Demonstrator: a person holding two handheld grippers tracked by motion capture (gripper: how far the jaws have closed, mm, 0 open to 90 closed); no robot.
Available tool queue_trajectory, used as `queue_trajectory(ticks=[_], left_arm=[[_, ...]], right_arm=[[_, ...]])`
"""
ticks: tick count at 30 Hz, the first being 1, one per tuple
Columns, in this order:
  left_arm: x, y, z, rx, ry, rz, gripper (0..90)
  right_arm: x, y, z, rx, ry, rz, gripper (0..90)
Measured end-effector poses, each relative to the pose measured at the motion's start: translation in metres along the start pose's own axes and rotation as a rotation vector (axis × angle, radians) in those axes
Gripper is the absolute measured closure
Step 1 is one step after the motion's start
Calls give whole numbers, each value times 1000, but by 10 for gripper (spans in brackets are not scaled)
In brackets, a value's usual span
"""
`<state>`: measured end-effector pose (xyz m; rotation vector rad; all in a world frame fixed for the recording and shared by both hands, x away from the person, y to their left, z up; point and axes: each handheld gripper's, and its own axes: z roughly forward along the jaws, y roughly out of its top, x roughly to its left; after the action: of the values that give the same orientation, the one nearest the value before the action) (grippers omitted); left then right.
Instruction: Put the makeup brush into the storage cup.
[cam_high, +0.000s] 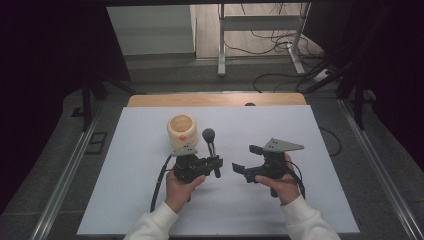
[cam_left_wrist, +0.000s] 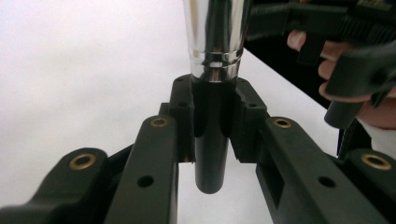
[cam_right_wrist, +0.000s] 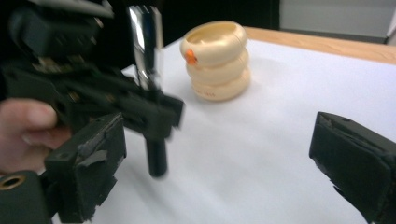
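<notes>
A cream holder (cam_high: 181, 131) made of three fat rings stands on the white table (cam_high: 280, 210), near the far side, with a small orange dot on its front; it sits just behind the left gripper (cam_high: 216, 165) and nothing lies between them; cables trail on the floor past the table's wooden edge. The left gripper is clamped tight on the black handle of a ladle (cam_high: 212, 147), whose round dark head points away toward the holder. The right gripper (cam_high: 244, 160) has its jaws wide apart with nothing between them, just beside the ladle. The left gripper view shows the ladle (cam_left_wrist: 211, 140) close up: a smooth black handle end squeezed between two pads, then a shiny silver stem above. The right gripper view shows the holder (cam_right_wrist: 215, 60) from the side, smooth and round, and the ladle's handle end (cam_right_wrist: 156, 158) hanging under the left gripper, above the table.
</notes>
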<state>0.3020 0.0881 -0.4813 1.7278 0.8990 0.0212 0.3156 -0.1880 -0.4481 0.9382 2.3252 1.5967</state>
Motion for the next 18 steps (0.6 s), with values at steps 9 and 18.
queue_trajectory(ticks=[9,18], left_arm=[[5,7,-14,-27,17,14,741],[9,11,-19,-51,11,-7,741]], right_arm=[[-12,-13,-9,46,-71,10,23],[-28,-30,-27,55,-127,35,52]])
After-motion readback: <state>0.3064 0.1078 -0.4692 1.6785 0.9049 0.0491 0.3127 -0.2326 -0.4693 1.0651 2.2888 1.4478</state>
